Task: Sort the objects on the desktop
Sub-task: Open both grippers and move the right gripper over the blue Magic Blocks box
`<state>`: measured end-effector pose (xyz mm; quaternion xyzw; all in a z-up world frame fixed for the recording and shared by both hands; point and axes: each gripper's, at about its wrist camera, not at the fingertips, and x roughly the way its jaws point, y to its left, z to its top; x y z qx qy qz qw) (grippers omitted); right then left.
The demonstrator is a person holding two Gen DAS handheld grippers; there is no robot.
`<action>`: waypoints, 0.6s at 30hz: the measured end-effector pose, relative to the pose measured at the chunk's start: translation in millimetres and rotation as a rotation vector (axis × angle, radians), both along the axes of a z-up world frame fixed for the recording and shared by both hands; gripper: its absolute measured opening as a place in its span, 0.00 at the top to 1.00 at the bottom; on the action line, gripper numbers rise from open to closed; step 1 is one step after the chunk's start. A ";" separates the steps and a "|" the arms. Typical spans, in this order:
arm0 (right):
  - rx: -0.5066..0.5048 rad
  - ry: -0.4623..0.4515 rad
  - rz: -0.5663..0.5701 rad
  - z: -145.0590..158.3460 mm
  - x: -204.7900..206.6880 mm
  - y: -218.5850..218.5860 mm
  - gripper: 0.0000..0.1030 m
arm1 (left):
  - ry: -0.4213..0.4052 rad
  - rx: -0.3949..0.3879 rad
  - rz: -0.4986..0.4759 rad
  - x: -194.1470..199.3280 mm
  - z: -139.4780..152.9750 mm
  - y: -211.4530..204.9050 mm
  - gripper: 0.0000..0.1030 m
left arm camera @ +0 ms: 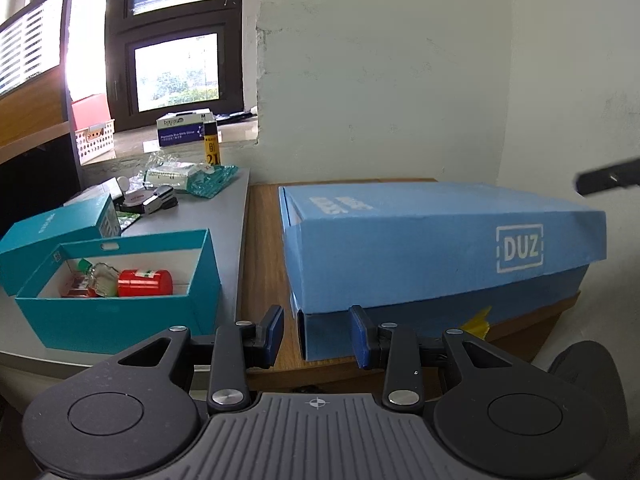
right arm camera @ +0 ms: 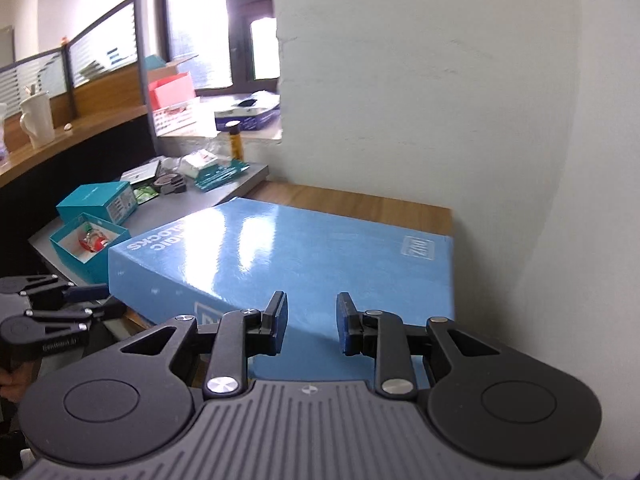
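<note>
The large flat blue cardboard box [left arm camera: 432,248] lies just beyond the released, empty left gripper [left arm camera: 316,334], long axis running far-right, the right gripper [right arm camera: 312,322] hovering open above.

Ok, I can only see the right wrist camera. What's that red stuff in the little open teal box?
Observer: In the left wrist view it is a red round container, lying on its side inside the open teal box.
Operator: Is anything else in there?
Observer: Yes, a small clear bottle with a green cap lies right beside it.
Operator: And what does the white sign on the big blue box say? It's too squished for me.
Observer: On the front of the big blue box it reads DUZ inside a white frame.
</note>
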<state>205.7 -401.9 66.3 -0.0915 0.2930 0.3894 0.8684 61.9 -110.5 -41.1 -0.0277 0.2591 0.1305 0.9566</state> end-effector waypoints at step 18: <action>-0.065 0.092 0.062 -39.8 28.1 50.6 0.70 | -0.024 0.036 0.004 -5.7 -19.2 -8.0 0.63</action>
